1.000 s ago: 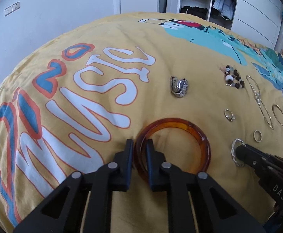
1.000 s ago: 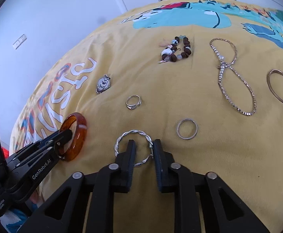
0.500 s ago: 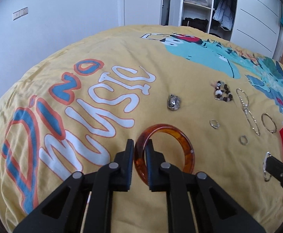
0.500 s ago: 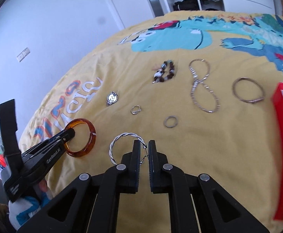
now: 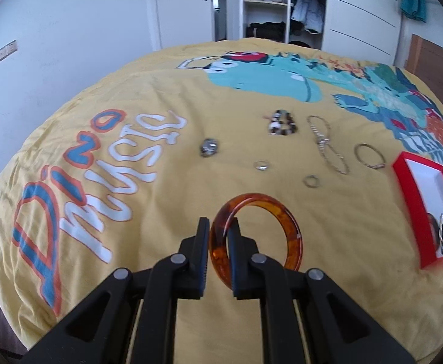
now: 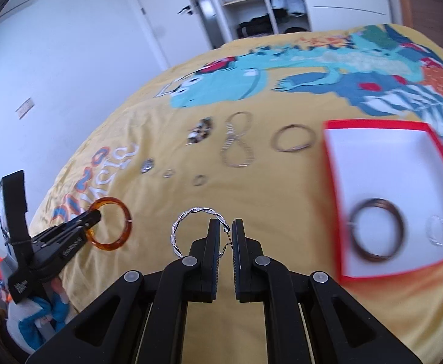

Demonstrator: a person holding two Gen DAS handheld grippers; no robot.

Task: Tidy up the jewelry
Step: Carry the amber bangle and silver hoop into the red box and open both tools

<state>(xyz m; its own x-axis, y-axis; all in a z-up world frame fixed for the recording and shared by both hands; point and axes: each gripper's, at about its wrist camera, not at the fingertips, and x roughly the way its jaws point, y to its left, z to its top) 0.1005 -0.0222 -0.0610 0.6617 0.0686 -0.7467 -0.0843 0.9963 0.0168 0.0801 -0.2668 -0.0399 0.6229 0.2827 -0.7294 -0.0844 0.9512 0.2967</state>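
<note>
A: Near first, right wrist view. Right hand-held gripper [image 6: 225,233] clamped on the twisted silver hoop [image 6: 188,221], lower centre of frame, hoop standing up and leaning left of the jaws, clear of the bed [image 6: 282,200].

B: And the box?

A: Red box [image 6: 434,270] at right of frame, just beyond and to the right of those jaws. Long axis running from lower right toward upper centre. Near short wall closest. Already inside: a dark bangle [image 6: 376,233] and something pale and blurred beside it, too smeared to name.

B: Left side?

A: Left wrist view: left hand-held gripper [image 5: 219,242] squeezed shut on the amber bangle [image 5: 288,230], lower centre, ring upright and edge-on between the pads, opening off to the right. Box [image 5: 406,200] at far right edge there, well apart.

B: So nearer the box?

A: Right, by a clear margin. Probably a short swing rightward and over the near wall, then a release above the white floor. Left likely to follow across the frame.

B: Farther out?

A: Still on the bed, mid-frame: small ring [image 6: 200,180], smaller ring [image 6: 168,173], charm [image 6: 147,165]; beyond those, chain [image 6: 236,145] in a figure eight, thin bangle [image 6: 294,137], beads [image 6: 201,130].
</note>
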